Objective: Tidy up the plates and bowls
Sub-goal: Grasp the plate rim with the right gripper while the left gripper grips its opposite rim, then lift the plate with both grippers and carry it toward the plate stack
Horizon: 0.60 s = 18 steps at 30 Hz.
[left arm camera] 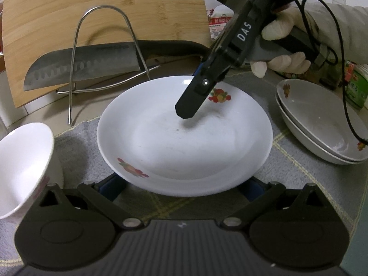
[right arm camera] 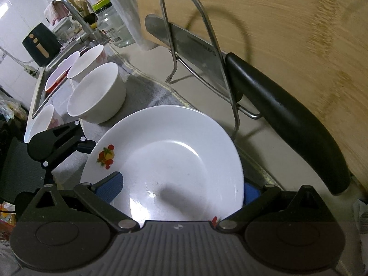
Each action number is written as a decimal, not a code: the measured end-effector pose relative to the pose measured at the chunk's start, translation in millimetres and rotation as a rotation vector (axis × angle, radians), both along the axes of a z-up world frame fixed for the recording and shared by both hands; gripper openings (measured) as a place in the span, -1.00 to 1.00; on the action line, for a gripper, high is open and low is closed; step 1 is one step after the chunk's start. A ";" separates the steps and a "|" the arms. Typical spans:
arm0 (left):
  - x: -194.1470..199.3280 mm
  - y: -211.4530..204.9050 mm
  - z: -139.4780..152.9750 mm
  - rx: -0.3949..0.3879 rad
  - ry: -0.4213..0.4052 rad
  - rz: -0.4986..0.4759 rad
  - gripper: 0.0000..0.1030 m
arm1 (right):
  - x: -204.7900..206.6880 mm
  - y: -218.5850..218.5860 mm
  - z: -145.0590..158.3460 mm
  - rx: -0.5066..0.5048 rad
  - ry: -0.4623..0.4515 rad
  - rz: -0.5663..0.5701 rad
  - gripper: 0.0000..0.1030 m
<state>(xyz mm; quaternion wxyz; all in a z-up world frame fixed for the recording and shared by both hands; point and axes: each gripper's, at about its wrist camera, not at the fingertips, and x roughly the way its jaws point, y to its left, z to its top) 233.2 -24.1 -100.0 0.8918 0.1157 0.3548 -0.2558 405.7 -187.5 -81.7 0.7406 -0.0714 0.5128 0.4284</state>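
A white plate with fruit prints (left arm camera: 184, 138) lies on a grey cloth; it also shows in the right wrist view (right arm camera: 165, 161). My left gripper (left arm camera: 184, 184) is wide open, its fingers hidden under the plate's near rim on both sides. My right gripper (right arm camera: 179, 188) straddles the plate's far rim, one blue pad (right arm camera: 110, 186) above the plate, the other below. From the left wrist view its fingers (left arm camera: 195, 96) look nearly closed on that rim. A stack of two plates (left arm camera: 322, 124) sits to the right. White bowls (right arm camera: 96, 94) stand to the left.
A wire rack (left arm camera: 103, 53) holds a kitchen knife (left arm camera: 82, 69) against a bamboo cutting board (left arm camera: 103, 23) behind the plate. One white bowl (left arm camera: 23, 165) is close at my left. A sink (right arm camera: 46, 80), jars and an air fryer (right arm camera: 41, 43) lie farther off.
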 end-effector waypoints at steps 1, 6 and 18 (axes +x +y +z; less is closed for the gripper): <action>0.0 -0.2 0.1 0.003 -0.001 -0.001 0.99 | 0.0 0.3 -0.1 0.000 0.001 0.000 1.00; 1.4 -2.2 0.9 0.011 0.000 -0.007 0.99 | -2.2 2.8 0.6 -0.021 -0.008 0.000 1.00; 2.6 -3.9 0.7 0.020 0.003 -0.013 0.99 | -3.0 5.8 0.1 -0.036 -0.018 0.006 1.00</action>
